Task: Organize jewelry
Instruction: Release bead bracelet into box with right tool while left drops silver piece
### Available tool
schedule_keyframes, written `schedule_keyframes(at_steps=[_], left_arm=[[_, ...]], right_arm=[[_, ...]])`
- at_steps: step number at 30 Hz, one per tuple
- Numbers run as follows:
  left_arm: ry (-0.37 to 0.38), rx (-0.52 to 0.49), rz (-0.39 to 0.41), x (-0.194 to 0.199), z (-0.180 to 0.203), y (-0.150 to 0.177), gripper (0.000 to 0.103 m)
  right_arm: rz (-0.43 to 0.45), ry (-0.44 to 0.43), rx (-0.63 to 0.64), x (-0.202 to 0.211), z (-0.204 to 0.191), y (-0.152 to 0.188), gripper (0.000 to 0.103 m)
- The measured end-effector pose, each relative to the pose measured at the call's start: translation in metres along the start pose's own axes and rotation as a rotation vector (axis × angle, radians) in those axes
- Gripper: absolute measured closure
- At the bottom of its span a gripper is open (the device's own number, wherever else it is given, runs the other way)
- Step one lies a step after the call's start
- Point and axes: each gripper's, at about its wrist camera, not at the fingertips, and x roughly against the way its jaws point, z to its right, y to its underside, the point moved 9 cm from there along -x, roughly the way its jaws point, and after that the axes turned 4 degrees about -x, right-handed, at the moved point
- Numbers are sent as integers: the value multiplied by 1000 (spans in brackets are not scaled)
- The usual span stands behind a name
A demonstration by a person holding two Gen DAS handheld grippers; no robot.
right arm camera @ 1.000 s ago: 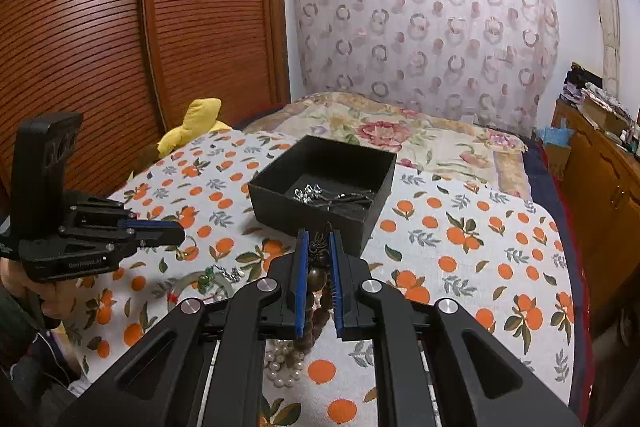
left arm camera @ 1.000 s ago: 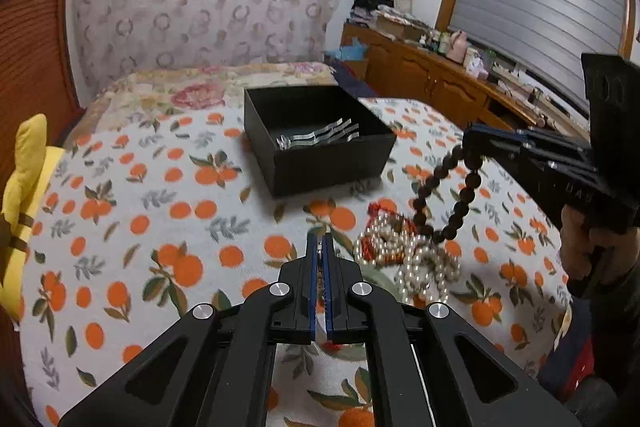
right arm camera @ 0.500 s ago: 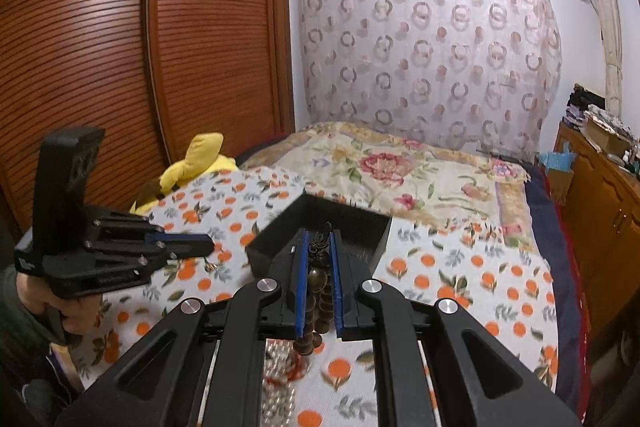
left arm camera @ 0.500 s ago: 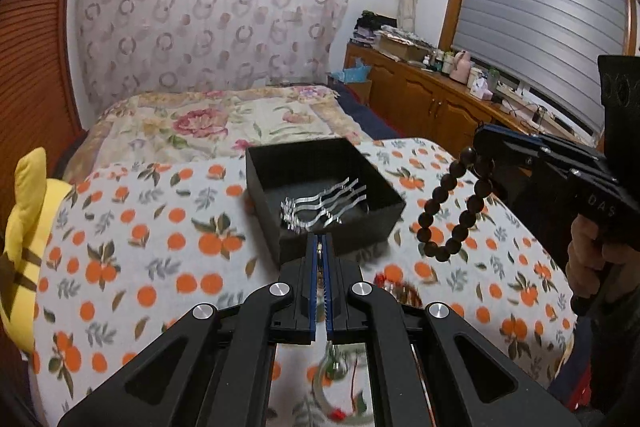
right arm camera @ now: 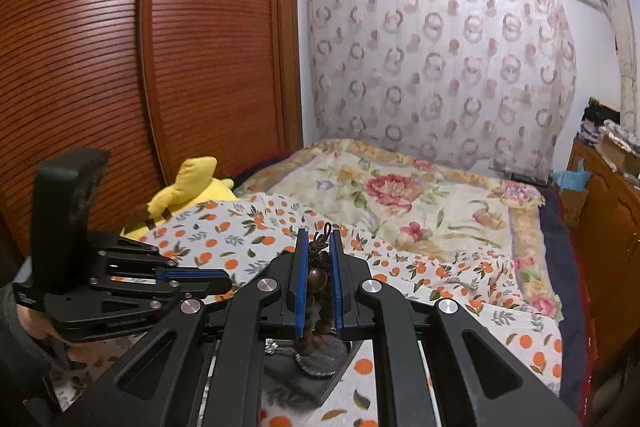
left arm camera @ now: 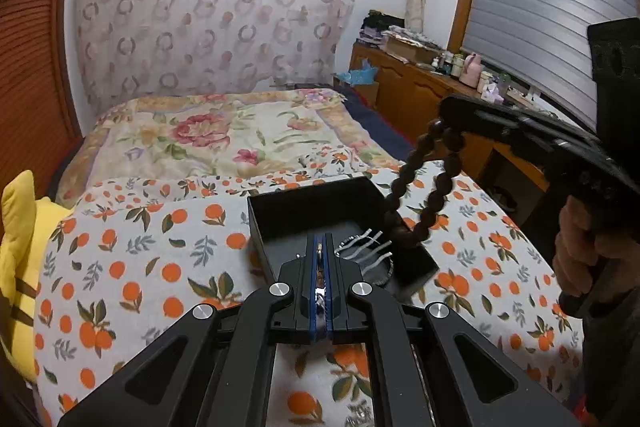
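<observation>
Between my right gripper's (right arm camera: 319, 247) blue pads I clamp the dark bead bracelet (left arm camera: 420, 187), its loop dangling into the black box (left arm camera: 304, 211) on the orange-print bedspread (left arm camera: 132, 259). My left gripper (left arm camera: 319, 247) looks squeezed nearly closed; beyond, the floral quilt (right arm camera: 400, 195).

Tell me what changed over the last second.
The right tool carried the dark bead bracelet up from the pearl pile and over the black box; its loop now hangs into it. Both tools stayed shut, and the silver pieces remain inside.
</observation>
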Motion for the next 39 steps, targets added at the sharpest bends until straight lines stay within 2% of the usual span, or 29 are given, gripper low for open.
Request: schedule_keyframes(at_steps=[6, 11, 16, 19, 27, 29, 33, 38, 39], left_arm=[[-9, 7, -27, -20, -8, -4, 101], [-14, 7, -49, -34, -13, -7, 101], [-13, 5, -59, -46, -15, -12, 101], [-12, 0, -69, -54, -15, -14, 101], [-18, 11, -83, -64, -17, -17, 100], [-29, 13, -78, -61, -18, -16, 97], [-37, 14, -63, -48, -19, -14, 82], [-48, 6, -48, -25, -18, -3, 75], [-48, 6, -45, -21, -17, 0, 71]], right_arm=[[-77, -26, -40, -43, 11, 19, 91], [-116, -47, -60, -60, 12, 36, 89], [-128, -54, -81, -64, 15, 41, 86], [-126, -51, -88, -63, 17, 40, 78], [-110, -25, -94, -55, 23, 32, 78], [-111, -16, -85, -53, 23, 31, 78], [-108, -3, -74, -42, 18, 31, 78], [-113, 18, -70, -21, 13, 40, 78], [-114, 20, -70, -17, 11, 43, 78]])
